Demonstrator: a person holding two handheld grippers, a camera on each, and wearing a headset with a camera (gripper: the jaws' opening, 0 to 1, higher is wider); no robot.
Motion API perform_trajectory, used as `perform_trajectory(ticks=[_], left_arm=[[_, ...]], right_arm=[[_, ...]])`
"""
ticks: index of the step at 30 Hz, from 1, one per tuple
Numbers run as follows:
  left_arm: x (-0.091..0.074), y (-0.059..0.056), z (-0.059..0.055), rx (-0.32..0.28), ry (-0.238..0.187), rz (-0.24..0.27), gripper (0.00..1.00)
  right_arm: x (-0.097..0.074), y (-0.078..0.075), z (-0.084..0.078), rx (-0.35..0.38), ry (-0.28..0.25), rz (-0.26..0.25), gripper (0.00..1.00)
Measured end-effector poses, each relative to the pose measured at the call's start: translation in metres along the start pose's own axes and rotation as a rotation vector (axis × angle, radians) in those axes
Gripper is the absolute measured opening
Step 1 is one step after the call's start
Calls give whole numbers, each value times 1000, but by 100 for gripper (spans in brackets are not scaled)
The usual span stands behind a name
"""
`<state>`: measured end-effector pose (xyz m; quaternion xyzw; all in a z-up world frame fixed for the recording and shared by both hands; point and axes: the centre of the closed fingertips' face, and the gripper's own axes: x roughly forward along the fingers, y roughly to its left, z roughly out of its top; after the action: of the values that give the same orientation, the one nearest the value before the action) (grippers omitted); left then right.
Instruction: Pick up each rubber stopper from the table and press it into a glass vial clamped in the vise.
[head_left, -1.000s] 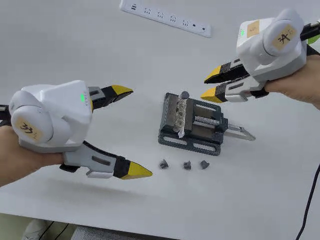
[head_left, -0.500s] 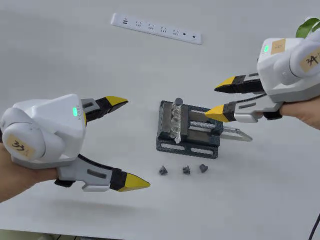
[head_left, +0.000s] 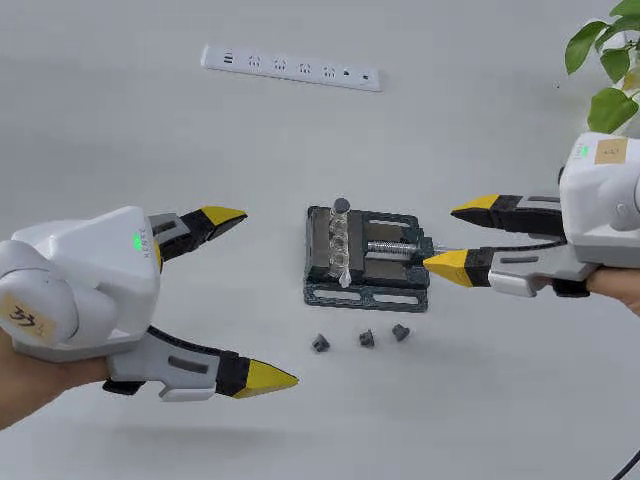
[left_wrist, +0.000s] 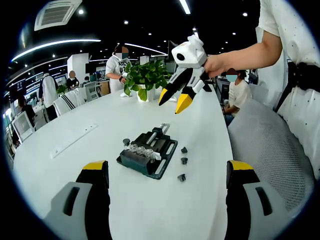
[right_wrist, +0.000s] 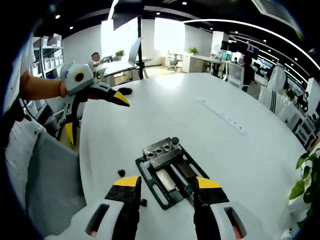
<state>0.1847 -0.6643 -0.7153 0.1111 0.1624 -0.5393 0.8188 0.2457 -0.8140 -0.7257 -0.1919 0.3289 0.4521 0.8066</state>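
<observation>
Both grippers hang released and empty above the counter. The left gripper is spread wide at the near left. The right gripper is parted more narrowly, with its tips just beside the screw end of the vise. The vise sits mid-counter and clamps a row of glass vials. The far vial looks to carry a seated stopper already, and the others look open. Three rubber stoppers lie loose in a row on the counter just in front of the vise, each apart from its neighbours.

The step in hand, as I judge it, is fetching the next stopper. An end one is the better choice, so the jaws do not knock the others. Come straight down and close on the wider head, leaving the plug end free. Which way up each stopper lies is too small to tell, so check before closing. Then centre it over an open vial and press straight down, because a sideways shove could chip the glass.

A round sticker on the left gripper reads "33" in handwriting. The tan label on the right gripper is too faint to read, and the power strip shows no legible marking
</observation>
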Motion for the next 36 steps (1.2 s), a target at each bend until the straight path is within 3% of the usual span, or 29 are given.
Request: perform_trajectory(ticks=[15, 25, 36], left_arm=[[0, -8, 5, 7, 5, -7, 98], [-1, -11, 1, 10, 17, -14, 99], [-2, -11, -2, 6, 25, -10, 98]], right_arm=[[-1, 26, -47, 144, -29, -51, 42], [5, 45, -66, 167, -33, -39, 52], [23, 51, -87, 189, -33, -67, 47]])
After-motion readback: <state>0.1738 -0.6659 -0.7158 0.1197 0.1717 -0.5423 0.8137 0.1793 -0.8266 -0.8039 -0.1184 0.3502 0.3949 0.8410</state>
